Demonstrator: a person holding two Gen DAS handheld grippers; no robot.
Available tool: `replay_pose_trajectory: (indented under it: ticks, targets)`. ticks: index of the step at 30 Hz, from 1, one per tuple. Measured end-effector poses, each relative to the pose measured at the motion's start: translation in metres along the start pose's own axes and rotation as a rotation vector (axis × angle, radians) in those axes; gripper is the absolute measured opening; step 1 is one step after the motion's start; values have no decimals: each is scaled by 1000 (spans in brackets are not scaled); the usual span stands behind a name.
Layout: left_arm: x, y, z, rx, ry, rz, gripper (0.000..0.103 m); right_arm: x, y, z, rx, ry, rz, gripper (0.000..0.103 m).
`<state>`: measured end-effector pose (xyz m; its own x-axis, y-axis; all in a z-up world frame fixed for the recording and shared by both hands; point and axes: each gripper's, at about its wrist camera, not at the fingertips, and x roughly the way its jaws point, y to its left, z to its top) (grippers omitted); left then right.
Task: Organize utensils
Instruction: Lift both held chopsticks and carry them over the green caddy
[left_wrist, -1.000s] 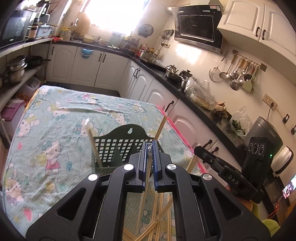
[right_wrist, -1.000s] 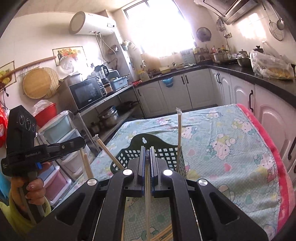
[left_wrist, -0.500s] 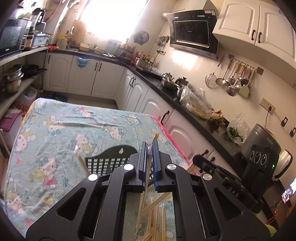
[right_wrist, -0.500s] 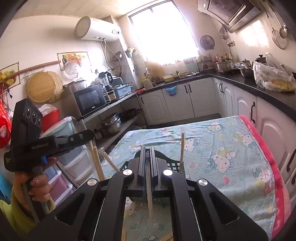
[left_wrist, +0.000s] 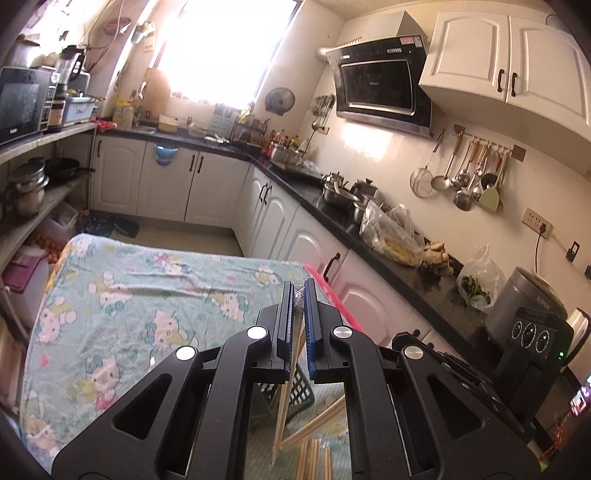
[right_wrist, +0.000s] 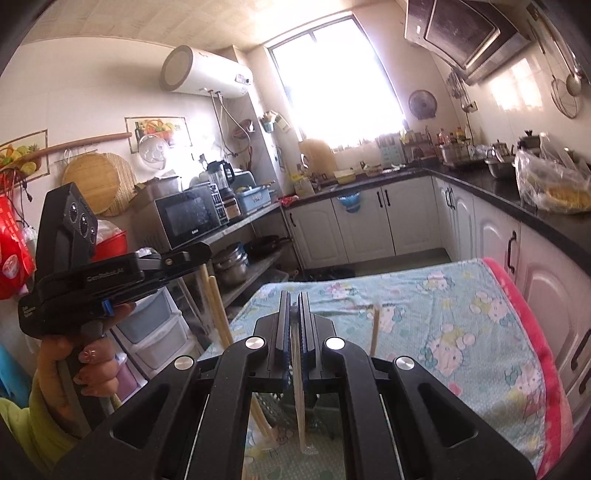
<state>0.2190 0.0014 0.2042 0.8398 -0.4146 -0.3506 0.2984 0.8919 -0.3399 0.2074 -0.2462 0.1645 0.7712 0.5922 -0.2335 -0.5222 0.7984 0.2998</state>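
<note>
My left gripper (left_wrist: 299, 295) is shut on a wooden chopstick (left_wrist: 282, 410) that hangs down between the blue pads, over the dark mesh basket (left_wrist: 297, 391). My right gripper (right_wrist: 294, 306) is shut on another chopstick (right_wrist: 300, 410), which also points down toward the basket (right_wrist: 271, 404). In the right wrist view a hand holds the left gripper (right_wrist: 203, 253) at the left, with its chopstick (right_wrist: 218, 314) hanging below it. One chopstick (right_wrist: 376, 328) stands upright in the basket. Several loose chopsticks (left_wrist: 314, 458) lie on the cloth in front of the basket.
The table wears a teal cartoon-cat cloth (left_wrist: 110, 314) with a pink edge (right_wrist: 535, 332) on the counter side. White cabinets and a black counter (left_wrist: 332, 218) run along the right. Shelves with pots (left_wrist: 26, 188) and plastic drawers (right_wrist: 155, 332) stand at the left.
Both grippers have risen, each with its chopstick. The basket has sunk lower in both views and is now mostly hidden behind the gripper bodies.
</note>
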Motion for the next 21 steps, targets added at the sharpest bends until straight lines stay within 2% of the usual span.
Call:
replay_pose_trajectory:
  ticks: [10,21]
  targets:
    - [2,-9,27,21,-65,14,3,-1,13,34,-43,-74,-3,4]
    - [14,-7,47,35,-119,51,3,4,7,57,-38,-126,-25,4]
